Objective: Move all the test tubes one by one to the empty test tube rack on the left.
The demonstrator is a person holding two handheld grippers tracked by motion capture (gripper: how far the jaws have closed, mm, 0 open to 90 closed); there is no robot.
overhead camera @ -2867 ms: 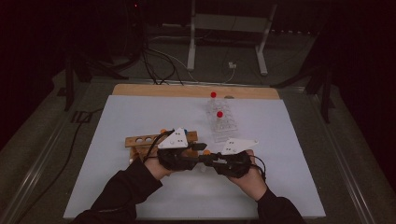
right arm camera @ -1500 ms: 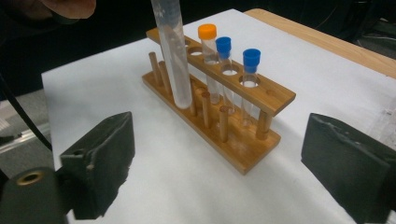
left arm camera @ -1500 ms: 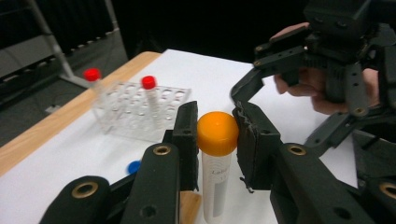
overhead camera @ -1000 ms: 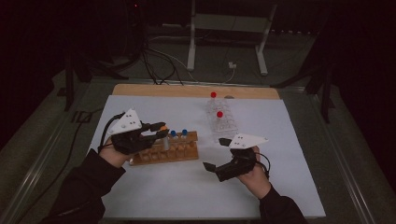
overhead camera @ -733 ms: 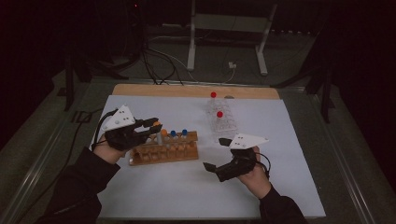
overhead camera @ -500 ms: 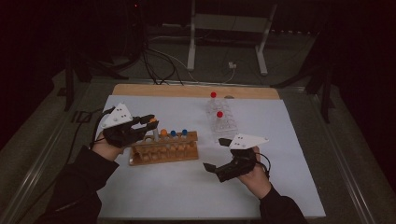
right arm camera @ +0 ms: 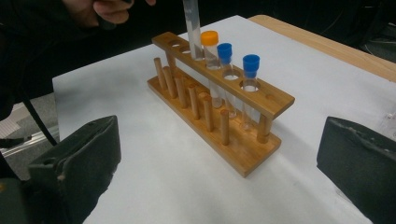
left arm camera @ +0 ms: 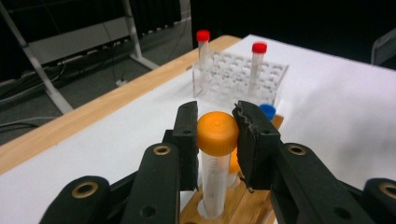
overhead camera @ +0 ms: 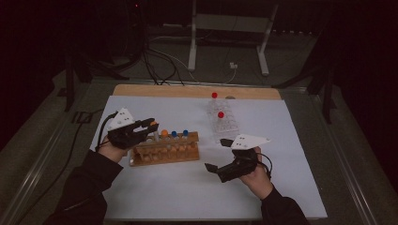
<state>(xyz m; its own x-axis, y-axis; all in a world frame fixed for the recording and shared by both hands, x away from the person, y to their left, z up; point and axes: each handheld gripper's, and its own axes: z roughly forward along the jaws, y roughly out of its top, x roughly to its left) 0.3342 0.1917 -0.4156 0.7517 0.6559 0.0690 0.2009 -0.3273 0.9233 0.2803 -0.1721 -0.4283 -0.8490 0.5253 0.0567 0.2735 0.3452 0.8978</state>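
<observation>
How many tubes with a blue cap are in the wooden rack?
2: both blue-capped tubes, one and the other, stand side by side in the wooden rack, at its end away from the left tongs, next to an orange-capped tube.

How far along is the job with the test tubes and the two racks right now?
Apparently done: one orange-capped and two blue-capped tubes stand in the wooden rack. In hand: the left tool grips another orange-capped tube by its cap, its lower end in a rack hole. The right tool is open and empty. Possibly left: two red-capped tubes stand in the clear rack.
</observation>
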